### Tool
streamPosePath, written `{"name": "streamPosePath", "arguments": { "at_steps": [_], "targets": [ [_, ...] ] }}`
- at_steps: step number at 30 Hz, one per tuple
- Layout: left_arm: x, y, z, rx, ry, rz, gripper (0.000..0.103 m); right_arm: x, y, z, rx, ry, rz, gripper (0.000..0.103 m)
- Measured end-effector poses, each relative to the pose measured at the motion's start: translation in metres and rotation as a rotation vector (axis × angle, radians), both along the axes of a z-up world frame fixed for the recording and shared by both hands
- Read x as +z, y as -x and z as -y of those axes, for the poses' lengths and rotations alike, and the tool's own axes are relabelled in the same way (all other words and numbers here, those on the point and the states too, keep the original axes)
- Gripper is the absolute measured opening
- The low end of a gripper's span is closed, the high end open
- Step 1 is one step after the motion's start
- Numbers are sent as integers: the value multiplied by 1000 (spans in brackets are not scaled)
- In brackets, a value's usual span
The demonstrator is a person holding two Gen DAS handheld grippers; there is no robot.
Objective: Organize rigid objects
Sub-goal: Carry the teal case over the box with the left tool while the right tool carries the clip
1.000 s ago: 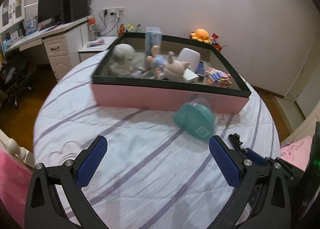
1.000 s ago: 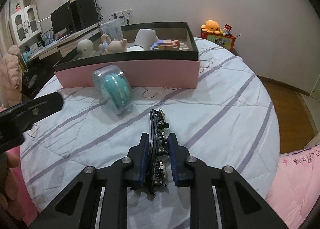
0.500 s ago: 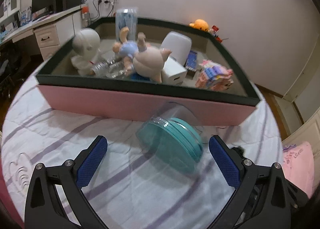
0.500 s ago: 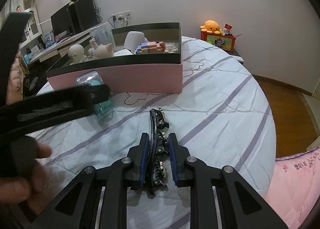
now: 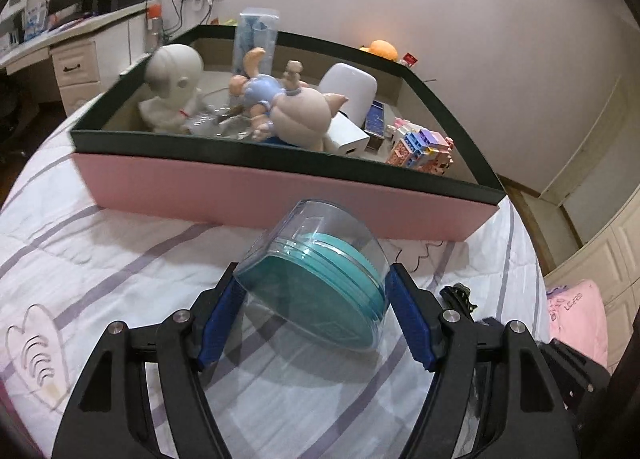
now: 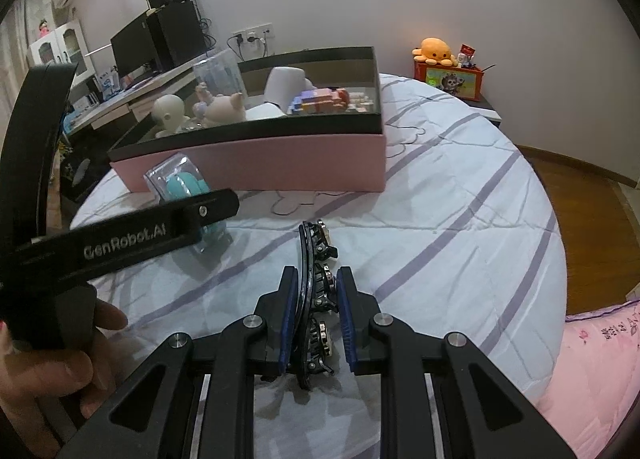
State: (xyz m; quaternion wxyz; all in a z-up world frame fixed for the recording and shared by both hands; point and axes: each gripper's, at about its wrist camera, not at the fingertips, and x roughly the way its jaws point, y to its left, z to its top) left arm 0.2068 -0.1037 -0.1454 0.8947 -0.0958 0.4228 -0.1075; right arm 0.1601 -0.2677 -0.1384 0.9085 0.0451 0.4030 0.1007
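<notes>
- two grippers worked over the bed [image 5: 100, 259], which wore a white cover with purple stripes.
- the left gripper [image 5: 314, 309] had its blue-padded fingers [image 5: 218, 315] narrowed onto either side of a clear plastic case with a teal disc inside [image 5: 316, 279]; the pads touched the case walls, and the case sat tilted, its lower edge against the cover.
- the case lay just in front of the pink box [image 5: 280, 191], close to the box's near wall.
- the right gripper [image 6: 318, 313] had its fingers [image 6: 290, 315] nearly together, clamping a black hair clip with small studs [image 6: 316, 259] that stood on edge and reached forward past the fingertips.
- in the right wrist view the left gripper's black arm crossed in front of the teal case, with the person's hand [image 6: 52, 371] gripping it.
- inside the dark-rimmed pink box sat a pale round-headed figure [image 5: 174, 87], a baby doll in blue [image 5: 256, 95], a pig figure [image 5: 304, 115], a white rounded device [image 5: 350, 89] and a stack of pastel building bricks [image 5: 422, 147].
</notes>
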Motion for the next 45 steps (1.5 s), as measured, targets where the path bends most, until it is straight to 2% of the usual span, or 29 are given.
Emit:
{"name": "streamPosePath", "arguments": {
  "at_steps": [5,6,10,15,18,20,21,22,26,27,28,35,38,45],
  "targets": [
    [11,14,-18,13,-8,24,73,13,5,-7,15,-20,18,19],
    [15,17,-23,15,-8,35,73,17,6,-9,19,-11,24,15],
    [26,19,-34,19,-13,60,73,23,3,-20,34,14,30,14],
    [28,23,-45,17,-14,62,73,6,-4,-28,49,47,-46,14],
    [25,24,-43,6,-15,54,73,3,-7,-29,45,74,-51,14],
    [24,25,-42,-1,-10,51,73,3,-11,-31,38,132,-58,15],
    [25,28,-41,-6,-10,52,73,0,-13,-29,17,171,-80,18],
    [25,30,-41,-8,-12,55,73,-3,-14,-26,11,165,-104,23],
    [23,31,-39,-17,-18,51,73,-6,-8,-16,45,115,-105,23],
    [21,30,-39,-16,-15,46,73,-6,-6,-14,49,101,-105,22],
    [21,30,-39,-16,-13,45,73,-6,-5,-11,45,85,-105,16],
    [23,32,-39,-17,-19,55,73,2,4,-9,54,-15,-68,16],
    [29,32,-41,-16,-21,68,73,12,0,-15,80,-49,-53,16],
    [58,17,-48,-6,-32,135,73,63,-25,-26,133,-97,58,16]
  ]
}}
